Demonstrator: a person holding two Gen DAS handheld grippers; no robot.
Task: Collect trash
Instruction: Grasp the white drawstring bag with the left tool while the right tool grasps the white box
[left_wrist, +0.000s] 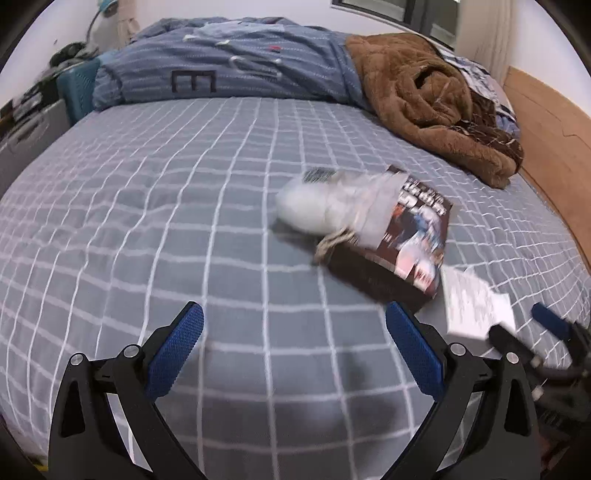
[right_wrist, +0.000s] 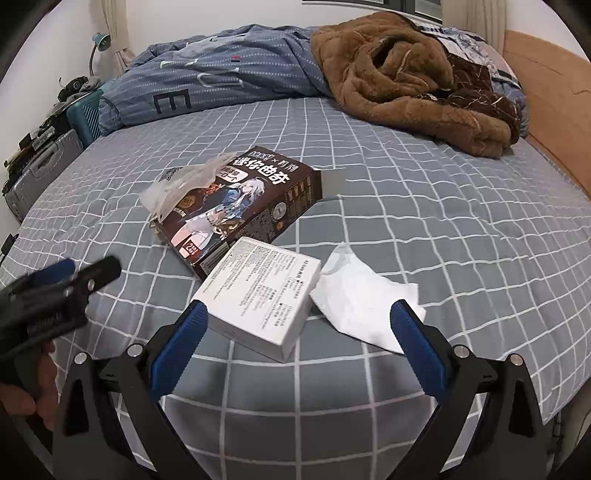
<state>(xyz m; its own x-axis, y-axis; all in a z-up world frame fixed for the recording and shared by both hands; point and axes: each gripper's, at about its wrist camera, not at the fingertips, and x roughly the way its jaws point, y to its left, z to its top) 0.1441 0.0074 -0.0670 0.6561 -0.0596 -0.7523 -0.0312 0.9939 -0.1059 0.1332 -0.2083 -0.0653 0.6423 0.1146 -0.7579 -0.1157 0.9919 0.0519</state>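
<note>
A dark brown snack box (right_wrist: 240, 199) with an anime picture lies on the grey checked bed sheet (right_wrist: 443, 229). A crumpled clear plastic bag (right_wrist: 181, 184) lies against its left end. A small white box (right_wrist: 258, 295) lies in front of it, and a white tissue (right_wrist: 362, 291) lies to its right. My right gripper (right_wrist: 299, 317) is open, its fingers on either side of the white box and tissue. My left gripper (left_wrist: 295, 325) is open over bare sheet, left of the brown box (left_wrist: 399, 243), the bag (left_wrist: 325, 203) and the white box (left_wrist: 472, 306).
A brown fleece blanket (right_wrist: 406, 74) and a blue duvet (right_wrist: 221, 74) are heaped at the far side of the bed. A wooden headboard (right_wrist: 554, 99) runs along the right. Suitcases (right_wrist: 40, 162) stand left of the bed. The other gripper shows at the left of the right wrist view (right_wrist: 55, 295).
</note>
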